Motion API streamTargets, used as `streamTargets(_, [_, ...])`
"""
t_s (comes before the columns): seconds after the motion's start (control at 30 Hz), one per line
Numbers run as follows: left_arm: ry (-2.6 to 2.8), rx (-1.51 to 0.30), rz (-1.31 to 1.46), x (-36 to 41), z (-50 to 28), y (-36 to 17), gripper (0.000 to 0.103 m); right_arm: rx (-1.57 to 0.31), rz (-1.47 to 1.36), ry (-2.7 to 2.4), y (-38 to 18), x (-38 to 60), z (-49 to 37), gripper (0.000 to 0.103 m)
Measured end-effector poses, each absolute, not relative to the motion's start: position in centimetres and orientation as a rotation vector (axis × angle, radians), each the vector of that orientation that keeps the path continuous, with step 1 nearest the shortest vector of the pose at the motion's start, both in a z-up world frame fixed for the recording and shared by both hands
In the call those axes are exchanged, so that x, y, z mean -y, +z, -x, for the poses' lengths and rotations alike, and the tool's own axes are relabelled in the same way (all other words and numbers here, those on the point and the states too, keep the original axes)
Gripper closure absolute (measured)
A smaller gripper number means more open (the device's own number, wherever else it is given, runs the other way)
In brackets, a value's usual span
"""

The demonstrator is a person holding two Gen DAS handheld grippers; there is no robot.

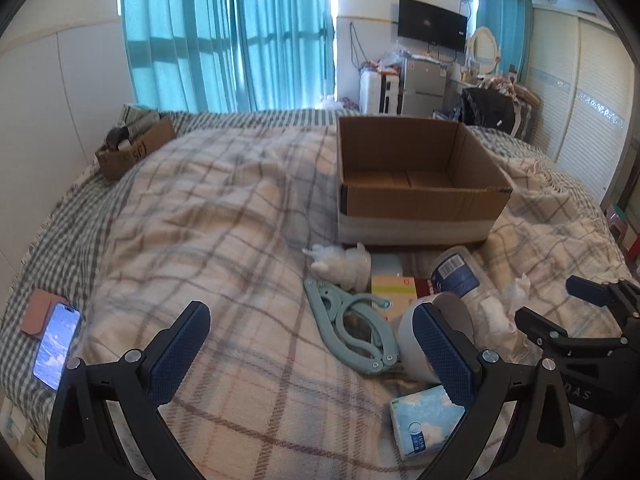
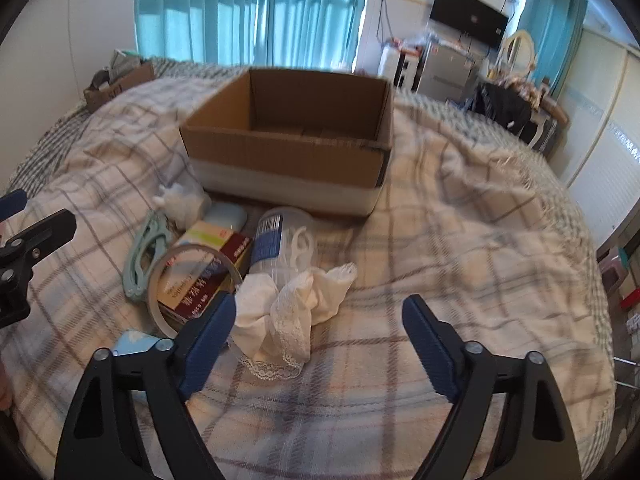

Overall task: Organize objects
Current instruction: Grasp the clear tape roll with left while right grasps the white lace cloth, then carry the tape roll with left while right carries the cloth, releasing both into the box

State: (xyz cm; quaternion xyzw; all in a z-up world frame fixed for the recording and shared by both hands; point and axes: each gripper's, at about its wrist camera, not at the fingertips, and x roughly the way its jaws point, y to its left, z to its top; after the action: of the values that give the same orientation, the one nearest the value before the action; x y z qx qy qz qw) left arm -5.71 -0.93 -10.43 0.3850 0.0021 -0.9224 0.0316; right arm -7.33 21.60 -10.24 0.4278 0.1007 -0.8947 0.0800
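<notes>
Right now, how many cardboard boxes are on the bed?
2. The big open brown cardboard box sits mid-bed, just behind the pile of small things. The small brown cardboard box sits at the bed's far left corner, holding items. Others may be hidden.

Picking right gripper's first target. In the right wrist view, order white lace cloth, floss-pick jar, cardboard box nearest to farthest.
1. white lace cloth: just ahead of the open right gripper, left of centre.
2. floss-pick jar: lying behind the cloth.
3. cardboard box: farthest, open, mid-bed.

A bed covered by a plaid blanket [image 1: 224, 216] fills the room. A phone [image 1: 56, 346] lies near its left edge. Behind are teal curtains [image 1: 224, 36], a wall-mounted television [image 1: 432, 24], a small grey fridge [image 1: 424, 84] and white wardrobe doors [image 1: 580, 92].
</notes>
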Motion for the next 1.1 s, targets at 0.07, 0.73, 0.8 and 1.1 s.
streamTargets(0.07, [-2.836,-0.016,-1.218,0.8,5.9,-10.9,0.000,-0.276,-1.322,-2.635,-11.1,-21.6,8.0,0.027])
streamTargets(0.73, [-2.836,0.277,-1.477,-7.5,9.6,-16.0,0.091,-0.170,-1.181,-2.620,-8.2,-25.1,8.0,0.093])
streamTargets(0.8, [-2.854,0.313,-1.436,-7.7,9.0,-15.5,0.093,-0.163,-1.181,-2.622,-8.2,-25.2,8.0,0.093])
streamTargets(1.1, [-2.916,0.282,-1.220,-5.7,8.1,-8.9,0.098,-0.168,-1.072,-2.651,-4.9,-24.9,6.0,0.093])
